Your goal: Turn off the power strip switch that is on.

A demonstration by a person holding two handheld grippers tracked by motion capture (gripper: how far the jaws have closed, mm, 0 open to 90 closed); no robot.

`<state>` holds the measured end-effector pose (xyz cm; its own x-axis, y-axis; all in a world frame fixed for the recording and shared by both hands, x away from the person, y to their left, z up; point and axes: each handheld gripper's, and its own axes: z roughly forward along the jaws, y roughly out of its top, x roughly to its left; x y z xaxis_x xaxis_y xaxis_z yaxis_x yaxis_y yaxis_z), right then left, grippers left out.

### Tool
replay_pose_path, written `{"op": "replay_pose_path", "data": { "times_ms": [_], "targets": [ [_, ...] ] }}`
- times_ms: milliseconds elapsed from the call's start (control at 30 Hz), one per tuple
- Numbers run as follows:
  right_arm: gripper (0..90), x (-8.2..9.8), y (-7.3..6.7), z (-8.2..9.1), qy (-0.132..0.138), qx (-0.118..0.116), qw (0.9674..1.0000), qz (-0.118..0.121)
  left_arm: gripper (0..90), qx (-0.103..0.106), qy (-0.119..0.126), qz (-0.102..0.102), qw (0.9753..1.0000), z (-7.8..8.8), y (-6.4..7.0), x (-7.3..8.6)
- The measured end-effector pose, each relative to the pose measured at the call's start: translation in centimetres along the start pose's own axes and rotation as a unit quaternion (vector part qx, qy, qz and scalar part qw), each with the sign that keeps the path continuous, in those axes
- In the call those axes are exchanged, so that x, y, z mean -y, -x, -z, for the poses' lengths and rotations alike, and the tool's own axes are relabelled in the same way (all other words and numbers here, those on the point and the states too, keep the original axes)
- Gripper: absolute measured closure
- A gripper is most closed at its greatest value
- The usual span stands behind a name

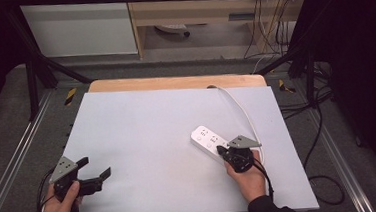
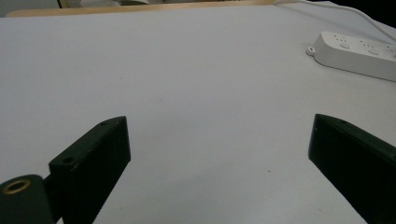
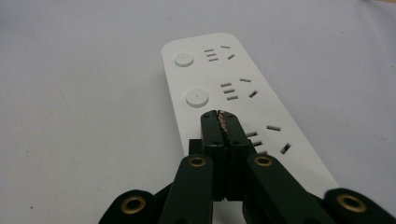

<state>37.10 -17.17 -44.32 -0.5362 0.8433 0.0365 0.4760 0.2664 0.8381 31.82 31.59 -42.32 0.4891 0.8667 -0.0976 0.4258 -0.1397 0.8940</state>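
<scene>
From the high view, a white plastic power strip [image 1: 209, 142] with a white cord lies right of centre on the pale grey surface [image 1: 143, 139]. The left gripper [image 1: 96, 168] rests near the front-left edge.

Left gripper view: jaws wide apart, holding nothing.

Right gripper view: the right gripper [image 3: 221, 119], jaws pressed together and empty, sits over the strip's third round button [image 3: 196, 98] position, probably pressing a switch; the outcome is unclear.

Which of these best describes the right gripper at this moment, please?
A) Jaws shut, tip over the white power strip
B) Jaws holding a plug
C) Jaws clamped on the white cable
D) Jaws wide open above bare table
A: in the right gripper view the right gripper has its jaws pressed together, with its tip over the power strip, beside a round button.
</scene>
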Motion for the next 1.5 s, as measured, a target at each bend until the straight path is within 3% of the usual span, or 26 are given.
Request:
{"op": "replay_pose_path", "data": {
  "times_ms": [1000, 1500],
  "targets": [
    [90.0, 0.14, 0.05, -0.05, 0.004, -0.003, 1.0000, 0.007, 5.4, -0.001, -0.006, -0.003, 1.0000, -0.07, 0.05, 0.04],
    [90.0, 0.27, 0.17, -0.07, 0.004, -0.008, 0.9999, -0.004, 5.4, 0.000, -0.006, 0.000, 1.0000, -0.10, 0.04, 0.07]
  ]
}}
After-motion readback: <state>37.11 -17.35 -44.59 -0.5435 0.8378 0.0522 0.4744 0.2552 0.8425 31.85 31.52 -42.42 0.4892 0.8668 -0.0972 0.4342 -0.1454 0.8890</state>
